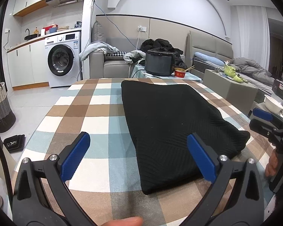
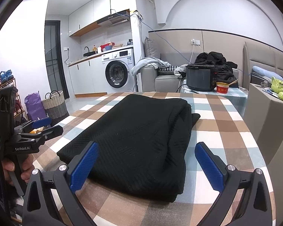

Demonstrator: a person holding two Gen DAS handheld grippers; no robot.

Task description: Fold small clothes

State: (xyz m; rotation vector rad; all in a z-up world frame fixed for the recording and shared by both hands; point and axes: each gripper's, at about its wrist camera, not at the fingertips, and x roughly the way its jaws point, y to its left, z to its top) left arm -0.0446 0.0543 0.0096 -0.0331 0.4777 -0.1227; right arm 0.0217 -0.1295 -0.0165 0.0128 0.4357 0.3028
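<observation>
A black ribbed knit garment point(image 1: 171, 124) lies folded into a long rectangle on the checked tablecloth point(image 1: 88, 113). It also shows in the right wrist view point(image 2: 137, 141). My left gripper point(image 1: 139, 141) is open and empty, held just above the table at the garment's near left corner. My right gripper point(image 2: 147, 150) is open and empty, hovering over the garment's near edge. The right gripper shows at the right edge of the left wrist view point(image 1: 269, 120). The left gripper shows at the left of the right wrist view point(image 2: 41, 126).
A dark cooker pot point(image 1: 159, 63) and a red bowl point(image 1: 179, 72) stand on a small table beyond the far edge. A grey sofa with clothes point(image 1: 111, 56), a washing machine point(image 1: 63, 60) and a woven basket point(image 1: 1, 107) stand around. A grey block table point(image 2: 266, 111) is at the right.
</observation>
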